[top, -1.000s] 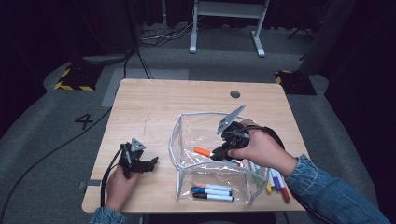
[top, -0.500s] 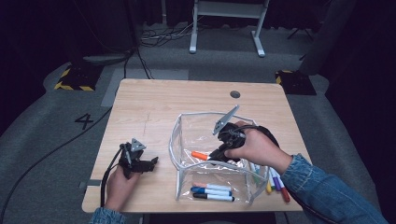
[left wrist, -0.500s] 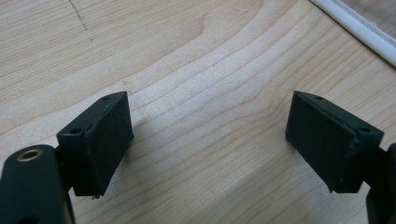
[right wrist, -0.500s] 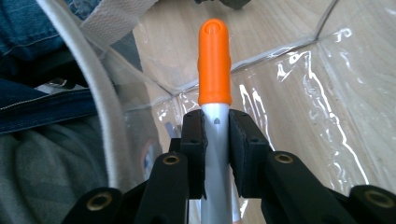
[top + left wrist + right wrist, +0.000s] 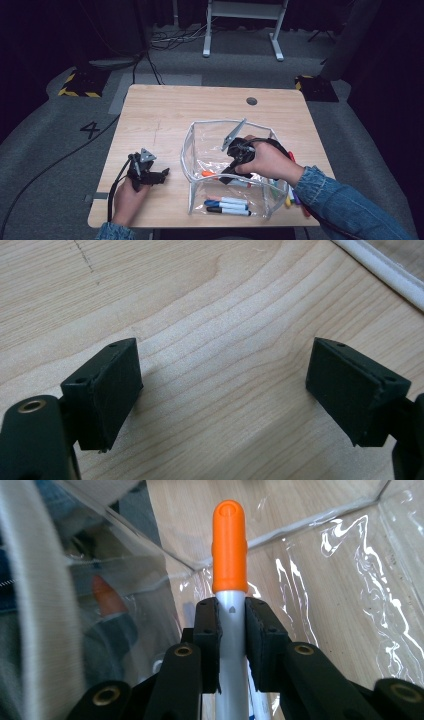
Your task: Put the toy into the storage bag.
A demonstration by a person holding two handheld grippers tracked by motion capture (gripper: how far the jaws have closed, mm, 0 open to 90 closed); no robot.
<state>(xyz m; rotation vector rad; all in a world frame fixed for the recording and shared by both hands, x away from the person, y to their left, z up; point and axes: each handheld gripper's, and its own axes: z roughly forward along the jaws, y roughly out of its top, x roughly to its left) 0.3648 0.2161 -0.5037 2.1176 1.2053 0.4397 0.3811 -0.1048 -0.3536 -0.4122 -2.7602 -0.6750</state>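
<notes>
Inside clear pouch — orange-capped marker, right gripper clamped.

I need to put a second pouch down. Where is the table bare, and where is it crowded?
Bare: the table's far half, from the clear pouch to the far edge, and the near-left part around the left gripper. Crowded: the near-right corner, with the pouch and loose markers.

Number "4" marked on grey floor left of table; no other readable text.
</notes>
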